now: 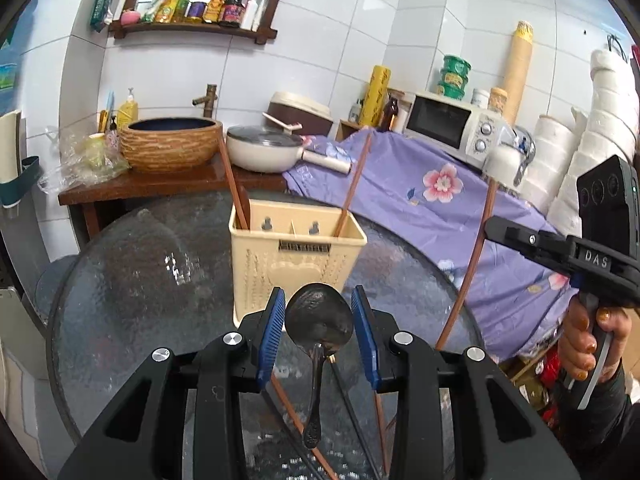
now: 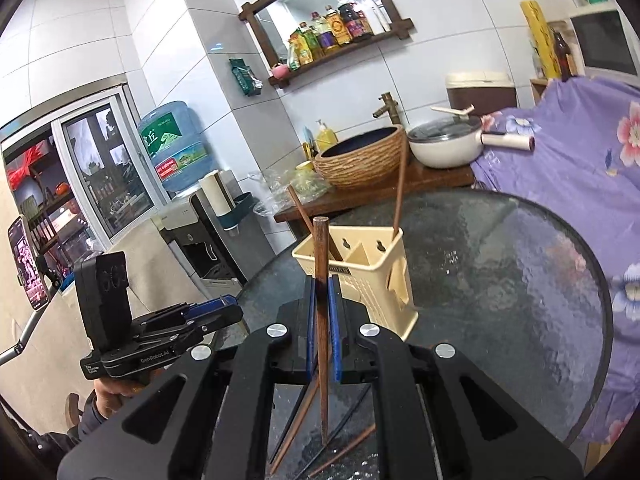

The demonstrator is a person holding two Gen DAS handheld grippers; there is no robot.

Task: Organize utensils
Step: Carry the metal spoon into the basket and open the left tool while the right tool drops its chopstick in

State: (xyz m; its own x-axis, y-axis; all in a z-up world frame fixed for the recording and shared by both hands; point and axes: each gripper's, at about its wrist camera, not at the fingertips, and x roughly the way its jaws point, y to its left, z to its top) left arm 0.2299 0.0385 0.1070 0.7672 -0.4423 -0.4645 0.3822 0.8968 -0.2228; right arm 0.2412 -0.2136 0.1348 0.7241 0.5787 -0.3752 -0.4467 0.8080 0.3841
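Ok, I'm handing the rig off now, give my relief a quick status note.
Right gripper: shut on a wooden chopstick, held upright near the beige holder.
Left gripper: jaws open around the dark spoon on the glass table, not gripping.
Done: two chopsticks stand in the holder.
Left: drop the held one in, then the spoon and the loose chopsticks.

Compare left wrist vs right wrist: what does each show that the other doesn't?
Left wrist only: a metal spoon lying on the table between the open left gripper's blue pads, and the microwave's control knobs.

Right wrist only: the right gripper shut on a wooden chopstick, plus a blue water jug on its dispenser and a phone on a stand.

Both: the cream utensil holder with two chopsticks standing in it, the glass table, woven basin and white pan.
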